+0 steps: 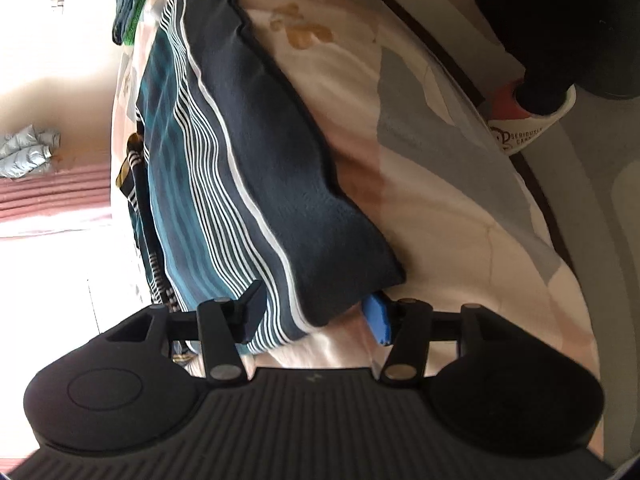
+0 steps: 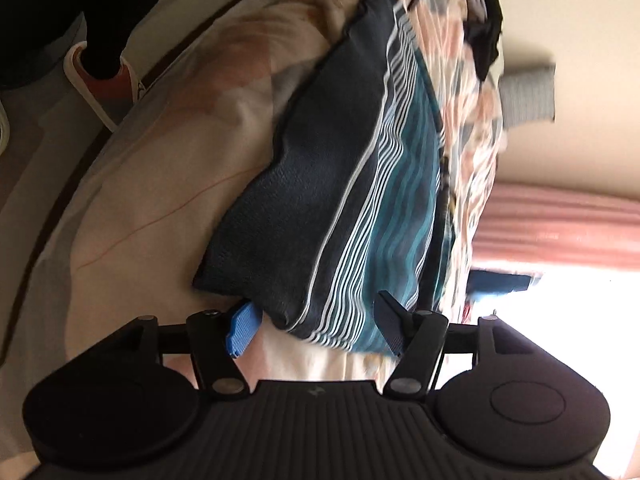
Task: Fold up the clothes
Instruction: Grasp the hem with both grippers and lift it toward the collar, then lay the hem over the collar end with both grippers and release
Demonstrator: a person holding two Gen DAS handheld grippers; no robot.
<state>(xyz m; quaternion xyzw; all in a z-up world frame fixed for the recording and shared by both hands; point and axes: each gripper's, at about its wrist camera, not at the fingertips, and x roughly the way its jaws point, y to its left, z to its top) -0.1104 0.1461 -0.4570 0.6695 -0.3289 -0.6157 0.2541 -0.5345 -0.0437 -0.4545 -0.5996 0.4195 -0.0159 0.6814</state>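
Note:
A folded garment (image 1: pixel 256 152), navy with teal and white stripes, lies on a pale flowered bedsheet (image 1: pixel 400 184). Both views are rolled on their side. My left gripper (image 1: pixel 316 304) straddles one near corner of the garment: its dark finger lies over the stripes and its blue finger sits beside the navy corner, with the pads not pressing. In the right wrist view the same garment (image 2: pixel 332 184) has its other near corner between the fingers of my right gripper (image 2: pixel 316 308). There the blue finger is tucked under the navy edge and the dark finger bears on the teal stripes.
A person's foot in a white slipper (image 1: pixel 532 120) (image 2: pixel 100 80) stands on the floor beside the bed's dark edge (image 1: pixel 460 68). More clothes (image 1: pixel 128 4) lie at the far end of the bed. A pink curtain (image 2: pixel 560 216) hangs beyond.

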